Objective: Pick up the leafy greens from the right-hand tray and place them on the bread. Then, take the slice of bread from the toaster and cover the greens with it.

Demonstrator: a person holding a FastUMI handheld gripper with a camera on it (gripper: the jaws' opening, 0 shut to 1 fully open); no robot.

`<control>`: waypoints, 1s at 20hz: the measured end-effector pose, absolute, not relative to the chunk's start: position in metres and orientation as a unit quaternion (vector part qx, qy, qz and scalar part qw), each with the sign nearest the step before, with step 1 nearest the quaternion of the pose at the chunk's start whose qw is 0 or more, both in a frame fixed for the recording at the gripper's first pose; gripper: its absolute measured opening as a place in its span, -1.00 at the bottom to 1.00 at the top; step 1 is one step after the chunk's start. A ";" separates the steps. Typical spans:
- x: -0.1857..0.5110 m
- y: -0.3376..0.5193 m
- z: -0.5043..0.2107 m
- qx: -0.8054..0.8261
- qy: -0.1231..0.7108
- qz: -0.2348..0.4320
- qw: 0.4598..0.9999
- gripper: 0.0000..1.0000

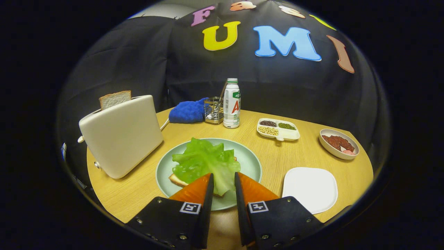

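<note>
The greens [204,161], a crinkled, glossy, pale leaf, already lie spread over the bread [177,180] on the round plate [249,159], hiding all but a crusty corner of the slice; that step looks done. The gripper [223,177] sits just short of the leaf's near edge, its fingers a narrow gap apart with only a hanging tip of leaf showing between them, and they appear to grip nothing, as if the leaf were let go. The second slice [115,99] stands upright in the slot of the smooth, boxy toaster [121,137] beside the plate, its top proud enough to be pinched. The white square tray [310,189] on the other side lies bare. Beyond stand a bottle [231,103], a wire basket [213,110], a blue cloth [187,111], a divided dish [278,129] of beans and a small bowl [339,143], all on the wood-grain table [138,191].
</note>
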State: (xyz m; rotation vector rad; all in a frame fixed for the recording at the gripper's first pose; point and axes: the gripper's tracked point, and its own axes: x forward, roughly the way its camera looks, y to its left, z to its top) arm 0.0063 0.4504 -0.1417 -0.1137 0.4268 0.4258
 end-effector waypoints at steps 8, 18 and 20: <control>-0.010 0.456 -0.097 -0.040 0.138 0.216 0.966 0.24; -0.053 0.526 -0.044 -0.028 0.073 0.264 0.961 0.24; -0.060 0.540 -0.036 -0.018 0.064 0.268 0.961 0.24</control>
